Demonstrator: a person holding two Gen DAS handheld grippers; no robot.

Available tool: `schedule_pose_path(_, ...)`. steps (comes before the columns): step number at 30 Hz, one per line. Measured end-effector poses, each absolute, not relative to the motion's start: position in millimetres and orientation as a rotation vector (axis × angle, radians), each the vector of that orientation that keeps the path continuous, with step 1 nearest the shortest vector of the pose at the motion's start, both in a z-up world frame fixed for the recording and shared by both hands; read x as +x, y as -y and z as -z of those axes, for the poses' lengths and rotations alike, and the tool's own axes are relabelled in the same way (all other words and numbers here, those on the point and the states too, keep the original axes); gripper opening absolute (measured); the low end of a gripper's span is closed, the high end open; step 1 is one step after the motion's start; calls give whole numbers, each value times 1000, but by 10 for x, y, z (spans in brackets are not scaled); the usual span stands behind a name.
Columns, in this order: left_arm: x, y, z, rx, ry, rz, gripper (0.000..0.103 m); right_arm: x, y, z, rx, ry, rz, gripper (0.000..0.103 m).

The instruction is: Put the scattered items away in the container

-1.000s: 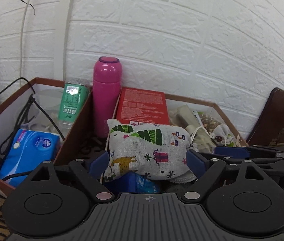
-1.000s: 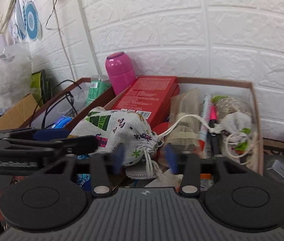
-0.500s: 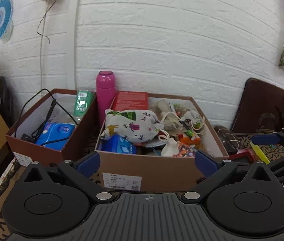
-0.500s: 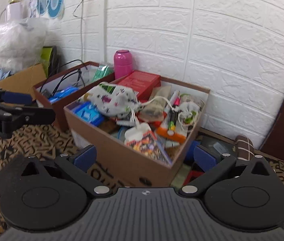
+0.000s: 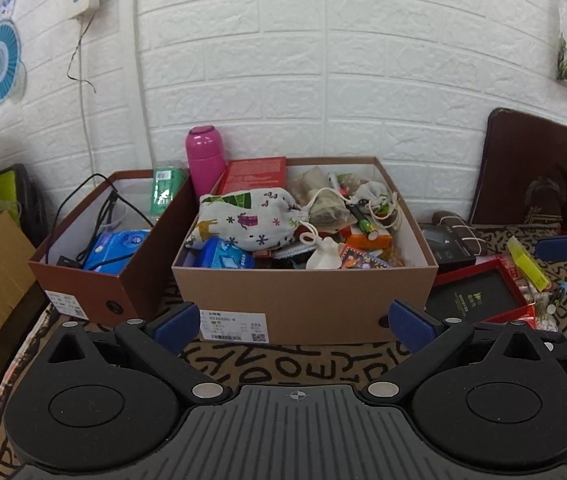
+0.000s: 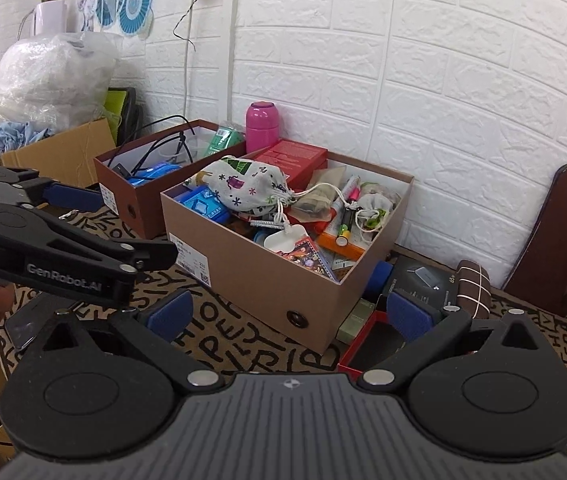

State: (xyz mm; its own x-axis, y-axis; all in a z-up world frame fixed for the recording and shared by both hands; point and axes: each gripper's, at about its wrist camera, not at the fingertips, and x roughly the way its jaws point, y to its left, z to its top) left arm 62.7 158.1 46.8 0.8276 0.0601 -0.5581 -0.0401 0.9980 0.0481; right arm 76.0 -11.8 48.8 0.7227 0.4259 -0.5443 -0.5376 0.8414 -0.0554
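A brown cardboard box (image 5: 303, 300) stands on the patterned tablecloth, full of mixed items. A printed cloth drawstring pouch (image 5: 249, 222) lies on top at its left; it also shows in the right wrist view (image 6: 249, 186). My left gripper (image 5: 291, 322) is open and empty, held back from the box's front wall. My right gripper (image 6: 289, 314) is open and empty, off the box's (image 6: 259, 272) front right corner. The left gripper's fingers (image 6: 71, 196) show at the left of the right wrist view.
A second, darker box (image 5: 95, 280) with cables and a blue tissue pack stands to the left. A pink flask (image 5: 205, 160) stands between the boxes at the wall. A red-framed black box (image 5: 479, 300), a yellow item (image 5: 527, 264) and a dark roll (image 6: 471, 290) lie right of the main box.
Both grippers let go of the cloth pouch, opened wide and pulled back from the box. The pouch now rests in the box.
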Motion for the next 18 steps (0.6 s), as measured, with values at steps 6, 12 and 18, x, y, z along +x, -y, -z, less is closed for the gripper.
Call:
schedule_pose_path(6, 627, -1532, -457, 43, -602, -57, 103, 732, 114, -440, -226, -554, -546, 103)
schedule_pose_path(12, 643, -1517, -444, 52, -616, -67, 103, 739, 101, -408, -226, -569, -547, 103)
schedule_pose_path(18, 644, -1537, -423, 41, -627, -67, 103, 747, 72, -382, -227, -583, -544, 103)
